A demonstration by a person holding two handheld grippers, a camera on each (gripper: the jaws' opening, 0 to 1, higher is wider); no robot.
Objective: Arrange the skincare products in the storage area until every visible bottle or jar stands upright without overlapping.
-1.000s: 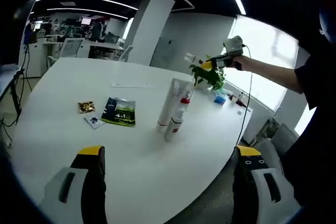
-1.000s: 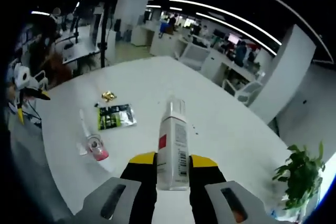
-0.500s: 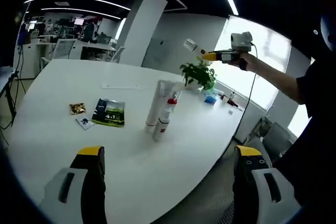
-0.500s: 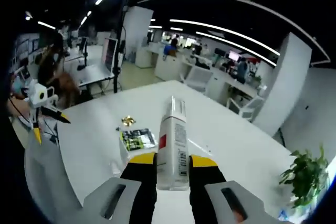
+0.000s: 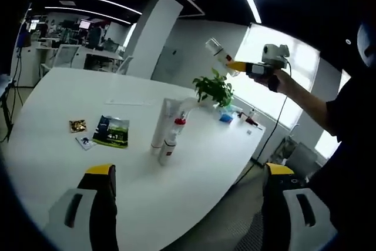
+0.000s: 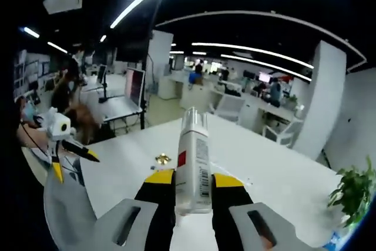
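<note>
My right gripper (image 6: 194, 178) is shut on a white bottle (image 6: 193, 156) with a red label patch and a barcode. In the left gripper view that right gripper (image 5: 233, 64) holds the bottle (image 5: 216, 51) high above the far side of the white table (image 5: 53, 163). A white tube (image 5: 158, 133) and a small red-capped bottle (image 5: 170, 142) stand together near the table's middle. My left gripper (image 5: 190, 171) hangs open over the near table edge with nothing between its fingers. It also appears at the left of the right gripper view as the left gripper (image 6: 73, 163), jaws apart.
A green sachet (image 5: 111, 131), a gold packet (image 5: 77, 126) and a small card (image 5: 86, 141) lie left of the tube. A potted plant (image 5: 214, 89) and small items stand at the table's far end. A person's sleeve (image 5: 346, 116) reaches in from the right. Desks and chairs stand behind.
The right gripper has lifted the white bottle higher above the table. Both views have tilted upward and drawn back, so the table sits lower and smaller.
</note>
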